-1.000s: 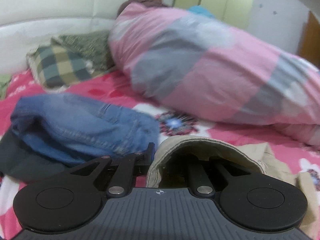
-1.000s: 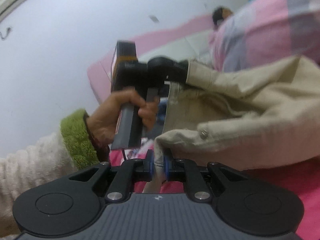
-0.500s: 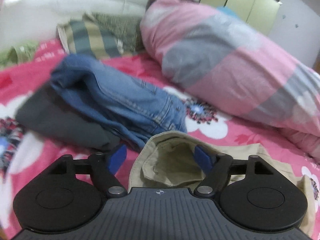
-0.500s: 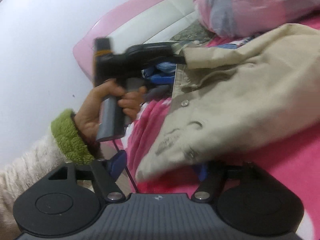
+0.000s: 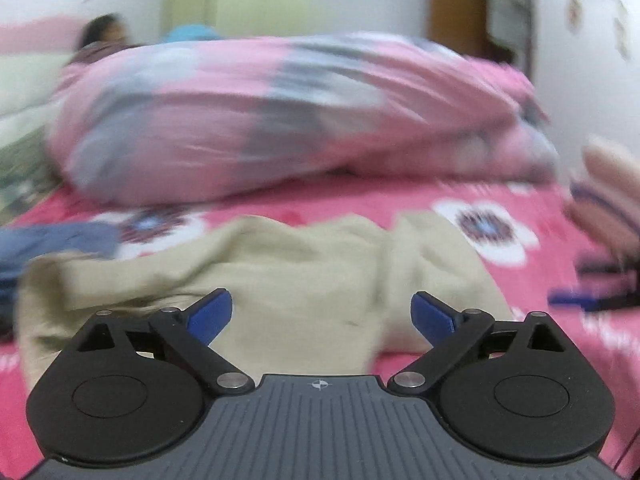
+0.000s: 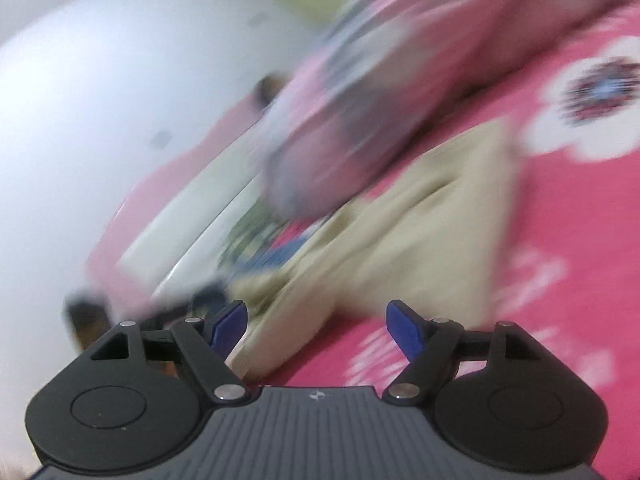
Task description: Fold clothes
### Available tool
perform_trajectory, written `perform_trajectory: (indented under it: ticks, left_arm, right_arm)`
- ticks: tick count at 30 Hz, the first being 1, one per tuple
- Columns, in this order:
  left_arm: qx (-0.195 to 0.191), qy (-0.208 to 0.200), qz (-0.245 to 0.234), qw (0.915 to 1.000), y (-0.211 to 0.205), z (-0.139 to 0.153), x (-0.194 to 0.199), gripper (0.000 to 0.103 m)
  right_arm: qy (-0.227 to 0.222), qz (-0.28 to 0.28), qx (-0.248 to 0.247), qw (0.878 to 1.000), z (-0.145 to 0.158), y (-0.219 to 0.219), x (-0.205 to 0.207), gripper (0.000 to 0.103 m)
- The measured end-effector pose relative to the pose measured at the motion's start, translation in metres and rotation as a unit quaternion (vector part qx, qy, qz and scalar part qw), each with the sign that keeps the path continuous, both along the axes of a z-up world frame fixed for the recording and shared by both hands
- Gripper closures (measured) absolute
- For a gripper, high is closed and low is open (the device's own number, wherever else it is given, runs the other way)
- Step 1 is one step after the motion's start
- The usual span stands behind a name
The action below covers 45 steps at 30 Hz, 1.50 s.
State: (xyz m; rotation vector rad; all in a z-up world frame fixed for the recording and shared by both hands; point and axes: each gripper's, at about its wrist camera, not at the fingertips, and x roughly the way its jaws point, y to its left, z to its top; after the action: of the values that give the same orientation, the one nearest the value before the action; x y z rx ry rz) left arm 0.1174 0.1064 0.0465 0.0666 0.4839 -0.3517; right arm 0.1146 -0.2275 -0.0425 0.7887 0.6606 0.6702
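A beige garment point(image 5: 280, 272) lies crumpled on the pink flowered bedsheet point(image 5: 400, 200), right in front of my left gripper point(image 5: 322, 314), which is open with nothing between its blue pads. In the right wrist view the same beige garment point(image 6: 392, 232) stretches across the sheet ahead of my right gripper point(image 6: 316, 326), also open and holding nothing. Both views are blurred by motion. At the right edge of the left wrist view a hand with the other gripper point(image 5: 600, 280) shows as a smear.
A big pink and grey quilt point(image 5: 280, 108) lies across the back of the bed, with a person point(image 5: 100, 36) behind it. Blue jeans point(image 5: 48, 240) sit at the left. A white headboard point(image 6: 192, 224) and wall stand beyond.
Both grippers opened and let go of the beige garment, which now lies on the bed. Both cameras have swung quickly, the left one toward the right.
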Motion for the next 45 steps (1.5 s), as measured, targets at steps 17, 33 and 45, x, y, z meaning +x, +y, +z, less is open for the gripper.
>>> perform_trajectory:
  ticks: [17, 33, 45]
  left_arm:
    - [-0.038, -0.021, 0.060, 0.9973, -0.019, -0.068, 0.036, 0.017]
    - [-0.264, 0.064, 0.133, 0.9532, 0.065, -0.085, 0.048, 0.022]
    - [-0.270, 0.065, 0.131, 0.9517, 0.066, -0.087, 0.047, 0.022]
  right_arm:
    - [0.082, -0.054, -0.018, 0.995, -0.029, -0.025, 0.122, 0.089]
    - [-0.016, 0.181, -0.162, 0.970, 0.076, 0.209, 0.224, 0.082]
    - [-0.059, 0.017, -0.035, 0.997, 0.054, 0.033, 0.146, 0.060]
